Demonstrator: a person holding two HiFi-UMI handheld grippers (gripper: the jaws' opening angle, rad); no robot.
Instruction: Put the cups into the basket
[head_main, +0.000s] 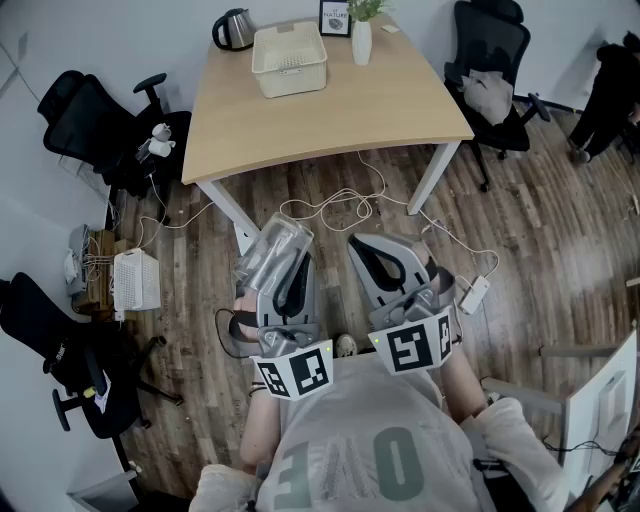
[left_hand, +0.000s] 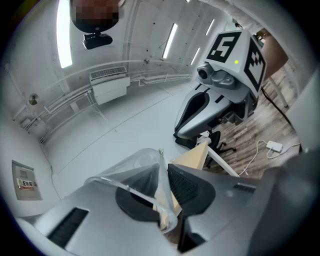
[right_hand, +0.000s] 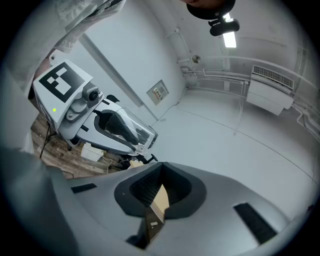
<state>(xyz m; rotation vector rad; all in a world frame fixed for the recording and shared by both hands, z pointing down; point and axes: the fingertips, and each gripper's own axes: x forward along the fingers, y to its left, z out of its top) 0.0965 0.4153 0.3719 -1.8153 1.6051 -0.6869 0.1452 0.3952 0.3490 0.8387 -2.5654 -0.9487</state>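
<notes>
A clear plastic cup (head_main: 272, 250) lies on its side between the jaws of my left gripper (head_main: 288, 236), which is shut on it. In the left gripper view one jaw reaches inside the cup (left_hand: 142, 172) and the other presses its wall from outside. My right gripper (head_main: 366, 248) hangs beside it with its jaws together and nothing between them. Both grippers are held level over the wooden floor, well short of the table. The cream basket (head_main: 290, 60) stands at the far side of the wooden table (head_main: 330, 120).
A black kettle (head_main: 233, 30), a white vase (head_main: 361, 40) and a framed picture (head_main: 335, 18) stand by the basket. Black office chairs (head_main: 95, 125) flank the table. White cables (head_main: 345, 205) and a power adapter (head_main: 472, 294) lie on the floor.
</notes>
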